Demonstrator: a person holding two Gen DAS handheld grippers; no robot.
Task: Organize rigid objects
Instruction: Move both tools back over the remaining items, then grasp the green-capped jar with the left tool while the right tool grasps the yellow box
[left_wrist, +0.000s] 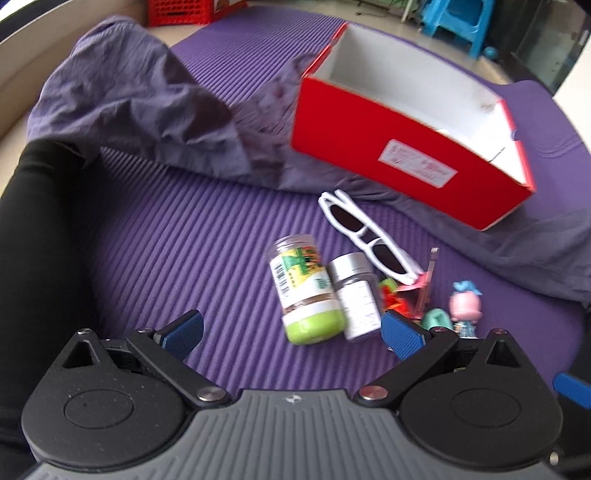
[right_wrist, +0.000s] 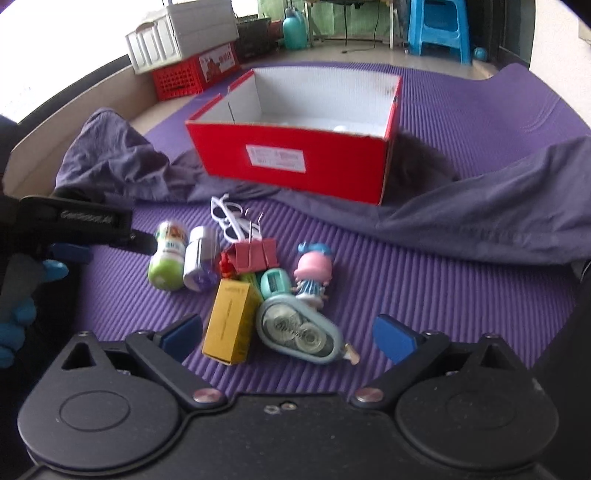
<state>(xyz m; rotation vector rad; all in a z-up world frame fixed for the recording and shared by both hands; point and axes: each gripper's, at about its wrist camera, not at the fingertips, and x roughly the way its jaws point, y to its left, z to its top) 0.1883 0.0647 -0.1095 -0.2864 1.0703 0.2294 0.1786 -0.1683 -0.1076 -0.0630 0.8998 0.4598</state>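
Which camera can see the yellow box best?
The right wrist view: the yellow box lies whole and close between that gripper's open fingers. The left wrist view doesn't show it at all.

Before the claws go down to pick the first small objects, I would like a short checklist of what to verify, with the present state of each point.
1. Left claw open and empty: ok; its jaws stand wide, nothing between the pads.
2. Right claw open and empty: ok.
3. Red cardboard box with white inside open on top: ok, no lid on it.
4. Green-capped clear jar free to grasp: not ok; it lies touching the silver-capped white bottle.
5. Yellow cardboard carton free to grasp: not ok; the pale blue correction-tape dispenser lies against it.
6. Box empty: cannot tell; its near wall hides most of the floor.
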